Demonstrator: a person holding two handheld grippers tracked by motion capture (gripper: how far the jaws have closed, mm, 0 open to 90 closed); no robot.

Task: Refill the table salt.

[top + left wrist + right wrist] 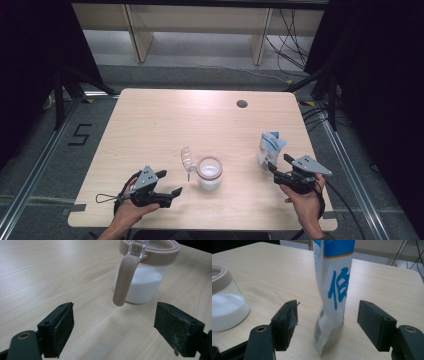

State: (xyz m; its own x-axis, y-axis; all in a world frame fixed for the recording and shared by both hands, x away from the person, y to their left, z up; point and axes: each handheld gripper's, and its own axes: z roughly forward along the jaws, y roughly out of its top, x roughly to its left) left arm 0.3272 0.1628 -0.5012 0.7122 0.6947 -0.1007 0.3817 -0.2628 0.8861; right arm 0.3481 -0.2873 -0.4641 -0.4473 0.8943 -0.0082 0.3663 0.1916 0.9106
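Observation:
A clear jar (209,172) with a pinkish-brown rim stands near the table's front middle, partly filled with white powder. Its clear lid (188,160) is flipped open to the left. In the left gripper view the jar (140,277) rises just ahead, its brown latch hanging down the side. My left gripper (170,182) (122,330) lies left of the jar, open and holding nothing. A white and blue bag (270,147) (334,290) stands upright at the right. My right gripper (278,163) (329,325) is open, with the bag's base in the gap and both pads clear of it.
The wooden table (150,125) has a round cable hole (242,104) near its far edge. In the right gripper view the jar (227,305) sits at the left. Cables trail on the floor at the right, and a desk frame stands beyond the table.

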